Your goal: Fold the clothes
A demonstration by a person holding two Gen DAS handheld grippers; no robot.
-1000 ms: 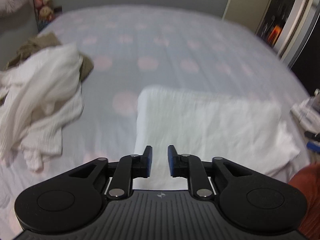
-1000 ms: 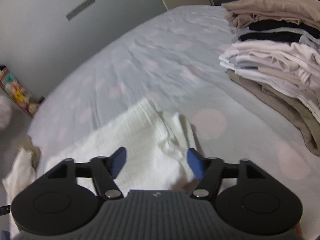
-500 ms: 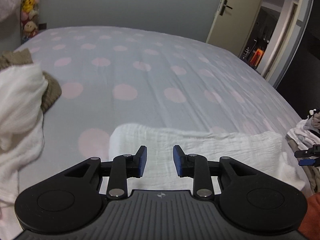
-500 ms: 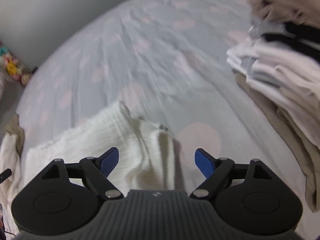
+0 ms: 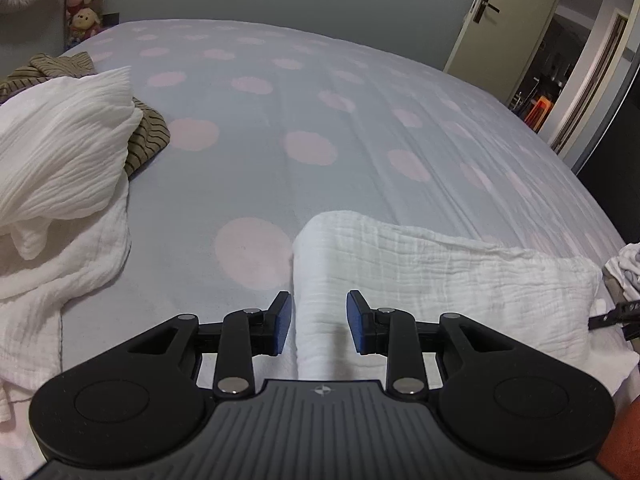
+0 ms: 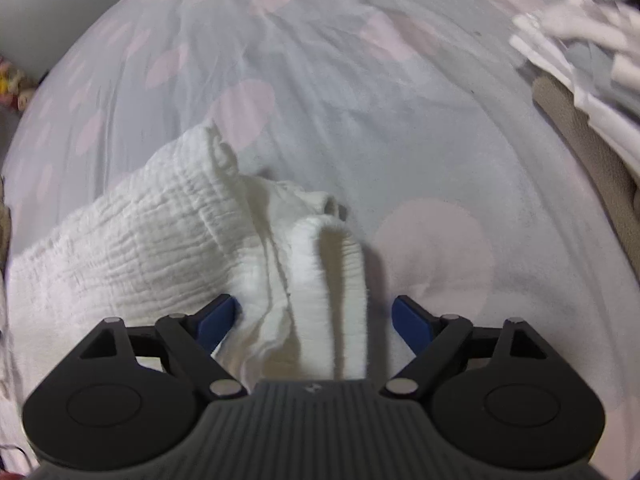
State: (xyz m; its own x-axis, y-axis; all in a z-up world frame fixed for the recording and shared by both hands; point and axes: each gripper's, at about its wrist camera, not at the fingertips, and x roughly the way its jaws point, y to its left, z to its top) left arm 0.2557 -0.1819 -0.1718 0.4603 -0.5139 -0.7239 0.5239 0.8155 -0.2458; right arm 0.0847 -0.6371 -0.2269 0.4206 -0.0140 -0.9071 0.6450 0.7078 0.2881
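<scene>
A white crinkled cloth [image 5: 440, 272] lies folded into a long strip across the near part of the bed. My left gripper [image 5: 319, 312] hovers low over its left end. The jaws stand partly apart with the folded edge between them, and the pads [image 5: 282, 322] do not press on it. In the right wrist view the cloth [image 6: 140, 248] ends in a bunched, rolled-up fold [image 6: 332, 264]. My right gripper [image 6: 316, 316] points steeply down over that fold. Its jaws are wide and closing, the fold lies between them, and neither pad touches it.
The bed has a pale blue sheet with pink dots [image 5: 320, 120]. A heap of unfolded white cloth [image 5: 52, 160] and a brown striped garment [image 5: 148, 140] lie at the left. A stack of folded clothes [image 6: 592, 60] sits at the right. A door [image 5: 500, 20] stands behind the bed.
Both grippers have come down closer to the white cloth. The left jaws have spread a little. The right gripper has tipped further downward over the bunched end, and its jaws have widened.
</scene>
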